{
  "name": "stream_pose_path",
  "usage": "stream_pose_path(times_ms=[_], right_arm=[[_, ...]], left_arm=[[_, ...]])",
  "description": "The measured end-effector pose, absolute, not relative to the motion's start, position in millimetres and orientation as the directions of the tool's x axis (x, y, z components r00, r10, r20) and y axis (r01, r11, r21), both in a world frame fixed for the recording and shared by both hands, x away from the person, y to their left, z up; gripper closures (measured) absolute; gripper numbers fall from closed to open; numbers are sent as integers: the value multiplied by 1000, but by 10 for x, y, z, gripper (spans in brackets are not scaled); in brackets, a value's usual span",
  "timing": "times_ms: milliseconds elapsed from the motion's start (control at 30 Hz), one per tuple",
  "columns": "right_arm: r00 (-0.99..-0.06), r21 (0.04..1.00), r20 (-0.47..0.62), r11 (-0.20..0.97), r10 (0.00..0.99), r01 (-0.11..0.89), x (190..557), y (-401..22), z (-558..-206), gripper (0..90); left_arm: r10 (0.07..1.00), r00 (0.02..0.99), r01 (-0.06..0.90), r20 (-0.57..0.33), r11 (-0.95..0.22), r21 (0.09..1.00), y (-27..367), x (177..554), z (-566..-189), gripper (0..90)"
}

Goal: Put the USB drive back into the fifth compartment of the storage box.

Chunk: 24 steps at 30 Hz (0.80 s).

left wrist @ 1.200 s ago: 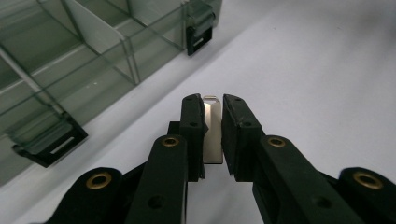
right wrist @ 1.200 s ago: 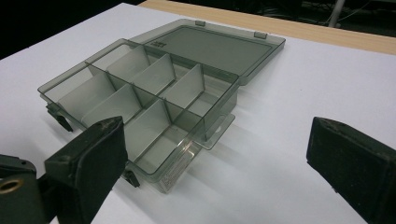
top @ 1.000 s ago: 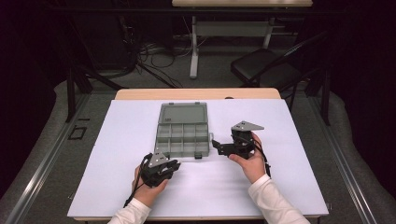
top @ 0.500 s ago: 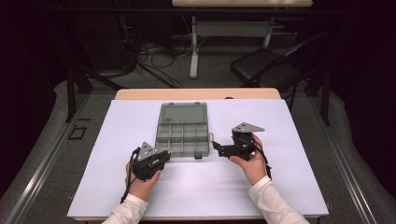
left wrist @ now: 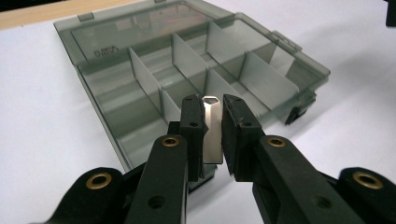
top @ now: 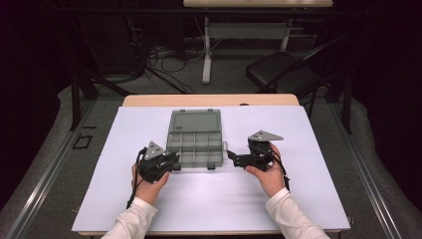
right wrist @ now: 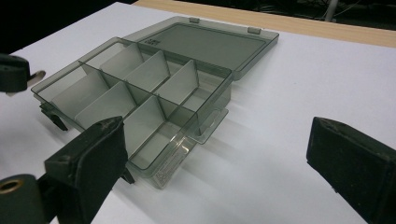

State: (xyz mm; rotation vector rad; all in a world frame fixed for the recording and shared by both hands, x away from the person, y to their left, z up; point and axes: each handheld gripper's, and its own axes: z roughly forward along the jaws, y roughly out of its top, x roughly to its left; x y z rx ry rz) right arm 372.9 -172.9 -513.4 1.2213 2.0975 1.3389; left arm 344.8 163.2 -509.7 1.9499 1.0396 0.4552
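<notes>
High view shows a white table with a grey see-through box lying near the middle. Its lid is flipped open and lies flat behind it. Thin walls split the box into small rooms, and they look bare. The left gripper sits at the near left corner of the box, held in the left hand. Left gripper view looks along its two black jaws, which are squeezed nearly together on a small shiny metal piece. The piece stands up between the jaws, and its top pokes out a little above them, with a small hole near the tip. The jaws and the piece hang right over the near edge of the box; I cannot tell if they touch it. The right gripper is just beside the right side of the box, held in the right hand, and its jaws point at the box. Right gripper view shows its two jaws spread wide apart with nothing between them. One jaw is low on the left, in front of the near corner of the box, and the other is far off on the right over bare table. That same view shows the tip of the metal piece sticking out of the left gripper at the far left edge, close to the far end of the box.
</notes>
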Motion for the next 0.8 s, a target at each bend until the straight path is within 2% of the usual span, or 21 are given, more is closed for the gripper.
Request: stream_pose_path(times_ms=[267, 800], right_arm=[[-558, 867, 140, 171, 818, 468, 3740, -1735, -5138, 45], [-556, 867, 133, 175, 821, 466, 3730, -1734, -5138, 46]], left_arm=[[830, 557, 480, -25, -297, 825, 1607, 3652, -4978, 790], [846, 528, 562, -78, -279, 778, 1742, 3755, -5233, 790]])
